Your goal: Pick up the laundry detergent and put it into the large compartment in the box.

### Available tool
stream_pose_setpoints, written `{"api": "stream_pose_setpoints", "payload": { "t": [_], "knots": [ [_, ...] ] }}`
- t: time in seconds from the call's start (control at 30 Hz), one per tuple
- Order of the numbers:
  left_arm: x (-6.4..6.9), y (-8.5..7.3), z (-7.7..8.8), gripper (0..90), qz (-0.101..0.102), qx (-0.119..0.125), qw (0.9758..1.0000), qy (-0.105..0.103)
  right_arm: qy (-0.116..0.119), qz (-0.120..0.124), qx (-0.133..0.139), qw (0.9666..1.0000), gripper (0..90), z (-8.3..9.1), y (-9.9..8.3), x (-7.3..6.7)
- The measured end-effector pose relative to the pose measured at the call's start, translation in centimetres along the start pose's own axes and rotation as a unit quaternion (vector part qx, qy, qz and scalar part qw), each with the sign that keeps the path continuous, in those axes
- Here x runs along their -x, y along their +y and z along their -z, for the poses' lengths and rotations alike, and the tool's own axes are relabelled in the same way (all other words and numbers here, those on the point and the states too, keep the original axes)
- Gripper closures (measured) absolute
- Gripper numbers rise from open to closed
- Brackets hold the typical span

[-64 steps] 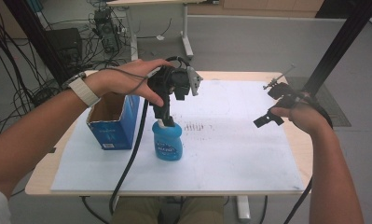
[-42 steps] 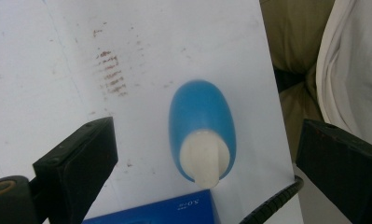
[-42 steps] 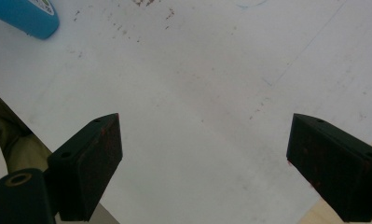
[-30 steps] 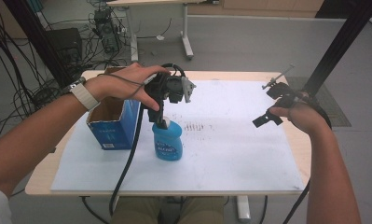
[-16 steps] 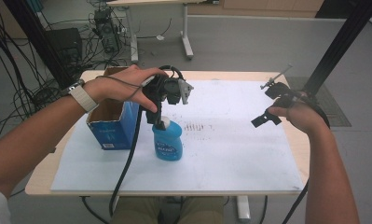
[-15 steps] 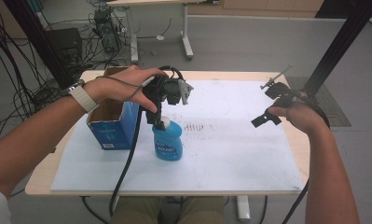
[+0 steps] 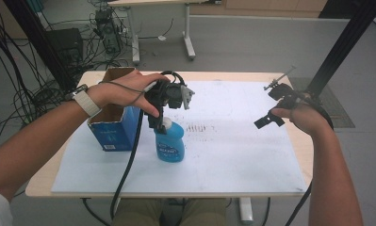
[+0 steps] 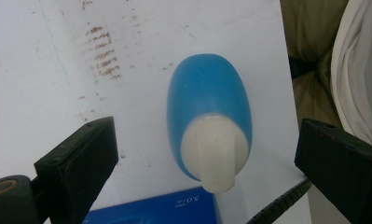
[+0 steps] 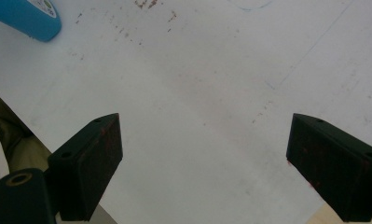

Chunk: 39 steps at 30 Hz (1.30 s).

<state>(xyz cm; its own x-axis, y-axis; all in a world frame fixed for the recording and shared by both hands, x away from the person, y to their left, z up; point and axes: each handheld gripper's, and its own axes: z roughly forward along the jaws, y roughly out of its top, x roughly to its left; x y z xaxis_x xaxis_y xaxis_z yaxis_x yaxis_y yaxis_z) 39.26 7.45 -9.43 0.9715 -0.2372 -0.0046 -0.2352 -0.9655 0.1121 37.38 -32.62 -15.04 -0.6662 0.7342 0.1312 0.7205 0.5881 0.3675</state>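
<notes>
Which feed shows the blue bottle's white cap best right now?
The left gripper view: the white cap sits large and unobstructed, between that gripper's open jaws, atop the blue bottle. In the high view the left gripper covers part of the cap. The right gripper view catches just a corner of the bottle's body.

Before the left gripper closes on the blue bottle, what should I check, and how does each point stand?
1. Left gripper jaws open wider than the cap: ok.
2. White cap centred between the jaws: ok, roughly midway in the left gripper view.
3. Blue bottle upright on the white mat: ok.
4. Gap between bottle and blue box: cannot tell; they stand very close.
5. Jaws low enough to grip the cap: cannot tell.
6. Right gripper open and away from the bottle: ok.
</notes>
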Motion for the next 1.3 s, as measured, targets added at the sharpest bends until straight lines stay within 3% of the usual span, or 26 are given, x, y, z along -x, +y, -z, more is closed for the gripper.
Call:
{"api": "stream_pose_setpoints", "payload": {
  "t": [0.83,1.3],
  "knots": [
    [-0.1,-0.1,-1.6,6.8,0.006,-0.010,0.9999,0.001,0.000,0.002,-0.001,1.0000,10.5,-0.1,0.0,0.0],
    [-0.1,-0.3,-1.5,6.8,0.012,-0.006,0.9999,0.001,-0.001,0.001,-0.001,1.0000,10.5,0.0,0.1,-0.1]
  ]
}}
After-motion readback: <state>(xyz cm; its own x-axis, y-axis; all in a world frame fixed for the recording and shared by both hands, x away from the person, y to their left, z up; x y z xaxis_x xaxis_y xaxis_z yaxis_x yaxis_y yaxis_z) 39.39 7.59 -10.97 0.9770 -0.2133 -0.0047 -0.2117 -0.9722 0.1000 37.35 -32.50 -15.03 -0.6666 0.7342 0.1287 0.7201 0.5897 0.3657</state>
